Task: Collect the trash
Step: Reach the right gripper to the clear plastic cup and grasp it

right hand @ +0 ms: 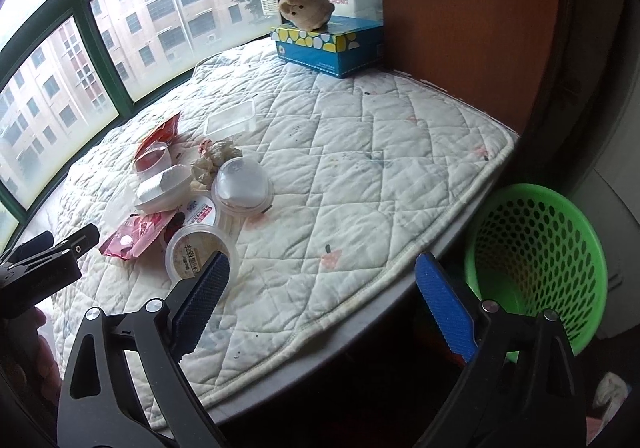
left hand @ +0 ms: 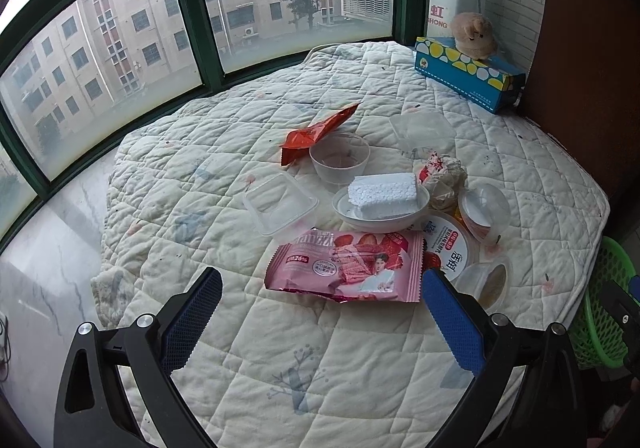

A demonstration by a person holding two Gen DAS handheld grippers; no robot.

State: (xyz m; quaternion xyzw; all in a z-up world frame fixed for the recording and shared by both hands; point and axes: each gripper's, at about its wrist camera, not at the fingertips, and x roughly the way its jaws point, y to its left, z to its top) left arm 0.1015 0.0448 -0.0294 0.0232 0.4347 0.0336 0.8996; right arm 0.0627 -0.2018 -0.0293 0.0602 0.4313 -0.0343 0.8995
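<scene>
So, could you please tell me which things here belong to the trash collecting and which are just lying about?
Job:
pink wrapper
red wrapper
foam block
crumpled paper
clear tray
green basket

Lying about:
tissue box
plush toy
quilted pad

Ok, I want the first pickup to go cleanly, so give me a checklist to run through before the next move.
1. Left hand-held gripper open, holding nothing: ok.
2. Right hand-held gripper open, holding nothing: ok.
3. Pink wrapper lying flat just ahead of the left one, nothing on top: ok.
4. Green basket upright beside the quilt edge: ok.
5. Basket bottom free: cannot tell.
6. Beige cup near right gripper's left finger: ok.
</scene>
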